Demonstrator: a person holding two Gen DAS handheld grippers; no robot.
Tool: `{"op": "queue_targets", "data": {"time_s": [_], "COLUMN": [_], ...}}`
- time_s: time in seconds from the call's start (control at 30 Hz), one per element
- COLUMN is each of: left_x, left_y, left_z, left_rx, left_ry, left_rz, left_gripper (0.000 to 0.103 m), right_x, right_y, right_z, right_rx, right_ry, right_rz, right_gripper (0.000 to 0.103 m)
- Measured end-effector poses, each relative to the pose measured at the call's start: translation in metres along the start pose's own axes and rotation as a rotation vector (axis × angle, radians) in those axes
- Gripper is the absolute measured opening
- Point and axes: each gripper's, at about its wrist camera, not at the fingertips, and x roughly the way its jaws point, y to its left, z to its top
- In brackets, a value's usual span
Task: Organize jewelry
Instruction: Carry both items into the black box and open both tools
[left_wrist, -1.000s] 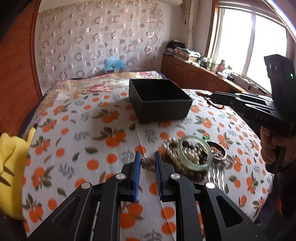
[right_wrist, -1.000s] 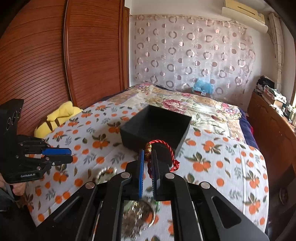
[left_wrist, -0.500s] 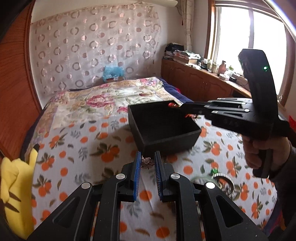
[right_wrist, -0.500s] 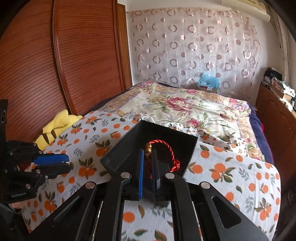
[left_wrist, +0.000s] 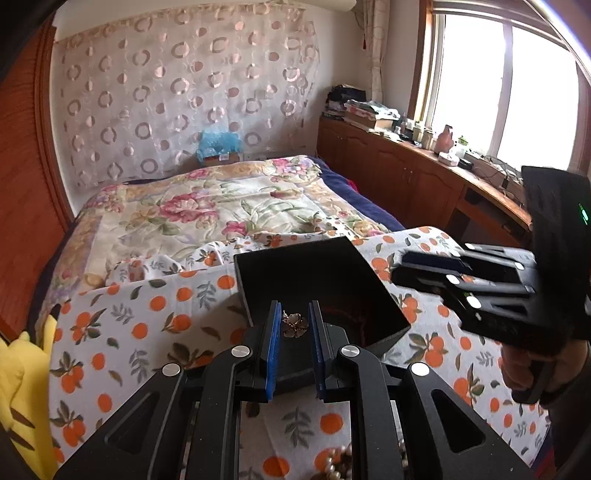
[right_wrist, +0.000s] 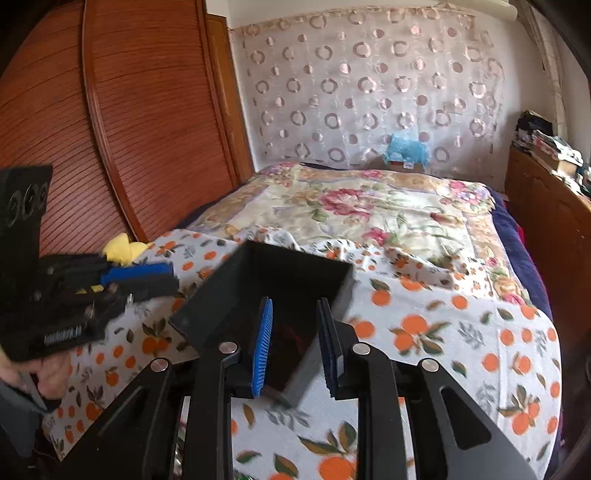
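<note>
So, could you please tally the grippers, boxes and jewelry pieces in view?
Grippers: 2, left gripper holding the flower brooch, right gripper with jaws opening, empty.
Boxes: 1, black box.
Jewelry pieces: 3, flower brooch, red cord in the box, pearl beads.
Total: 6.

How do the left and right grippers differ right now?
The left gripper pinches a small flower-shaped jewelry piece; the right gripper holds nothing. Left jaws stand narrow; right jaws are opening, wider apart. Both hang over the black box.
</note>
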Motion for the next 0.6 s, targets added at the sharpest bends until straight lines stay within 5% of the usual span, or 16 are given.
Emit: {"op": "queue_targets", "data": {"time_s": [0.3, 0.43, 0.6], "left_x": [0.026, 0.023, 0.012], "left_y": [-0.004, -0.006, -0.007], "left_z": [0.012, 0.01, 0.004], "left_rx": [-0.008, -0.001, 0.0], "left_ry": [0.024, 0.013, 0.006], "left_rz": [0.012, 0.026, 0.022], "left_gripper": [0.014, 0.038, 0.039], "right_x": [-0.013, -0.022, -0.03], "right_y": [-0.017, -0.018, -0.013], "right_z": [-0.038, -0.049, -0.058], "right_rx": [0.021, 0.027, 0.021], "right_ry": [0.028, 0.023, 0.022], "right_rz": [-0.034, -0.036, -0.041], "right_gripper": [0.027, 0.027, 0.027]}}
